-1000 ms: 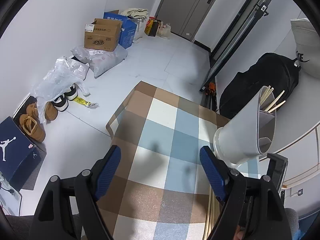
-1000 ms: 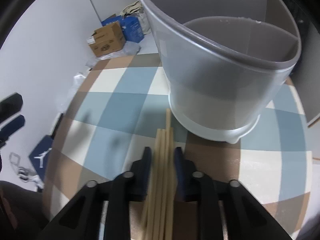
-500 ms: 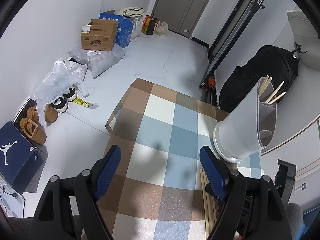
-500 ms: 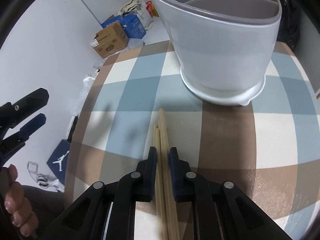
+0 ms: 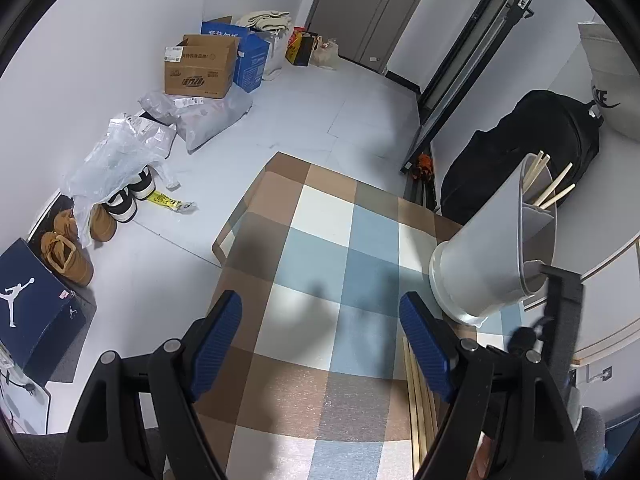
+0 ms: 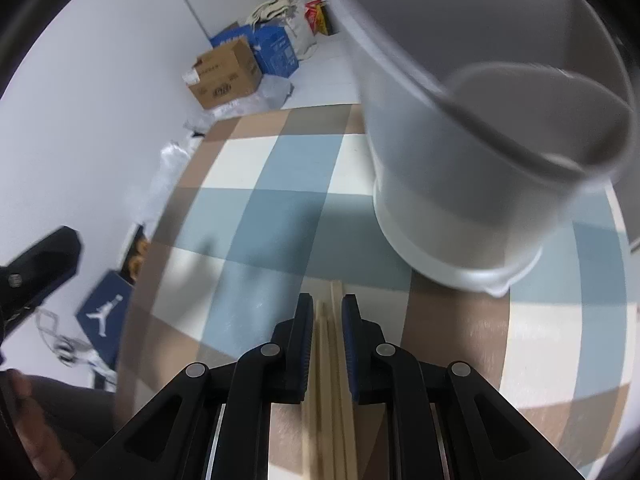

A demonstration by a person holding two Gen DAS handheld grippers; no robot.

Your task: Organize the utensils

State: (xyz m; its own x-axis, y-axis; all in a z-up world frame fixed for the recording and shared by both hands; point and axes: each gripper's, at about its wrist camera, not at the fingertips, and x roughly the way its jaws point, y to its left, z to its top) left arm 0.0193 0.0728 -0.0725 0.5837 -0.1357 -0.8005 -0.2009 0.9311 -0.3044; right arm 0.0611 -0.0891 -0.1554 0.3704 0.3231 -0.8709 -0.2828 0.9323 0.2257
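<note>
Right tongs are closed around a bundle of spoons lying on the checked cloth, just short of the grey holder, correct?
Not spoons: the right wrist view shows the right tongs closed around wooden chopsticks on the checked cloth, short of the grey holder.

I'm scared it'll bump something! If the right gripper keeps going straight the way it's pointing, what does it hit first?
Probably the grey utensil holder. The right gripper, closed around chopsticks, points at its base, though the blur makes depth unclear.

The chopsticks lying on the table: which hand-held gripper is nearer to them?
Right. The right hand-held gripper straddles the chopsticks, while the left hand-held gripper hangs open to their left.
</note>
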